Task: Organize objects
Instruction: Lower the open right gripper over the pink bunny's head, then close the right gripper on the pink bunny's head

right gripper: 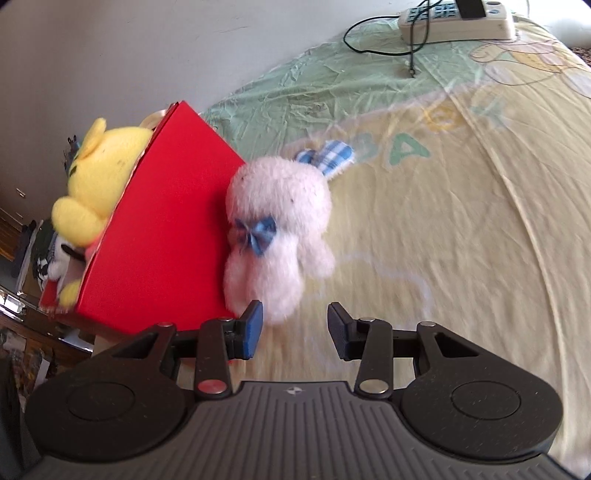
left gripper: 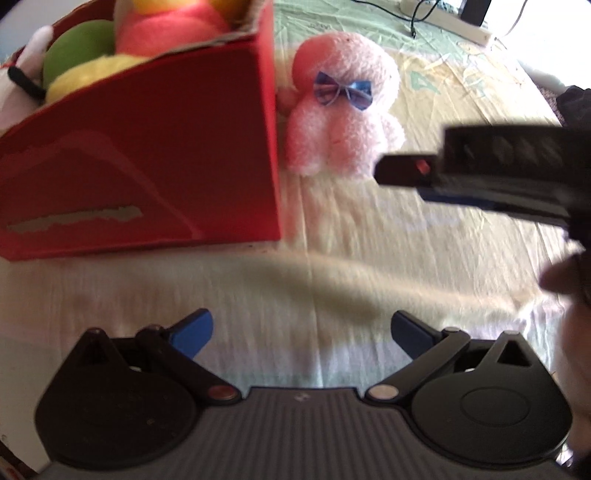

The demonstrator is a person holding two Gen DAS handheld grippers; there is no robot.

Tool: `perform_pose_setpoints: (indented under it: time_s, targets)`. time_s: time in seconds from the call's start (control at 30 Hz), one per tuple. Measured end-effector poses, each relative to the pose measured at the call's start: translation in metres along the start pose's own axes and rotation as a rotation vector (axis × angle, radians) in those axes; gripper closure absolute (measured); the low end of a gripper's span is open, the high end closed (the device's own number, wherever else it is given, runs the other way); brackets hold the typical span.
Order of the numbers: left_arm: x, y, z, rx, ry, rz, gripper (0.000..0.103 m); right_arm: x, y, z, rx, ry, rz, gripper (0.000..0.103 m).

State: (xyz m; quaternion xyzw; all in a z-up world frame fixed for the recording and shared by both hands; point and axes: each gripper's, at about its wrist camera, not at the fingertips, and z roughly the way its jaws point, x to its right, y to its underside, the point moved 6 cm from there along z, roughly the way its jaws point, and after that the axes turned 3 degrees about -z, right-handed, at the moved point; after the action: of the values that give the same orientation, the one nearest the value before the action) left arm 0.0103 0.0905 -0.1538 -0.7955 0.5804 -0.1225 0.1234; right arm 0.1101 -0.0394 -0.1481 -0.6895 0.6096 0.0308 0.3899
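A pale pink plush rabbit [left gripper: 343, 110] with a blue bow lies on the bed sheet against the side of a red cardboard box [left gripper: 147, 155]. In the right wrist view the rabbit [right gripper: 277, 229] lies just ahead of my open right gripper [right gripper: 295, 328], its lower end close to the fingertips, beside the red box [right gripper: 162, 236]. The box holds several plush toys, among them a yellow one [right gripper: 99, 177]. My left gripper [left gripper: 301, 334] is open and empty over the sheet in front of the box. The right gripper also shows in the left wrist view [left gripper: 406, 173], just right of the rabbit.
A yellow and green printed bed sheet [right gripper: 461, 221] covers the bed. A white power strip [right gripper: 458, 18] with a black cable lies at the far end. A wall stands behind the box, and furniture shows at the left edge.
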Motion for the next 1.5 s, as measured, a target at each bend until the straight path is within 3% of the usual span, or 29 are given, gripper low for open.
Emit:
perform_pose_setpoints:
  time_s: [0.17,0.37,0.77,0.97,1.0,1.13,1.23,1.37,1.5]
  targets:
    - [-0.007,0.005,-0.003,0.023,0.039,-0.034,0.0,-0.008,-0.006,0.024,-0.019,-0.056,0.039,0.059]
    - [-0.01,0.006,-0.006,0.041,0.061,-0.033,0.001,-0.007,-0.006,0.028,-0.008,-0.075,0.066,0.072]
    - [0.023,0.013,-0.015,0.045,0.19,0.053,0.001,0.024,0.044,-0.035,-0.045,-0.091,0.122,0.073]
    - [0.038,0.01,-0.02,0.046,0.272,0.116,0.002,0.028,0.062,-0.064,-0.067,-0.102,0.086,0.068]
    - [0.024,0.01,-0.015,0.049,0.282,0.121,0.002,0.029,0.062,-0.068,-0.059,-0.106,0.086,0.067]
    - [0.035,0.007,-0.018,0.064,0.328,0.132,0.002,0.035,0.047,-0.08,0.017,-0.172,0.124,0.067]
    - [0.049,-0.014,-0.013,0.095,0.346,0.135,0.002,0.046,0.033,-0.082,0.088,-0.148,0.174,0.064]
    - [0.06,-0.015,-0.014,0.12,0.339,0.123,0.001,0.053,0.022,-0.06,0.057,-0.158,0.187,0.062]
    - [0.057,-0.02,-0.009,0.115,0.328,0.104,0.002,0.047,0.02,-0.045,-0.004,-0.272,0.227,0.058]
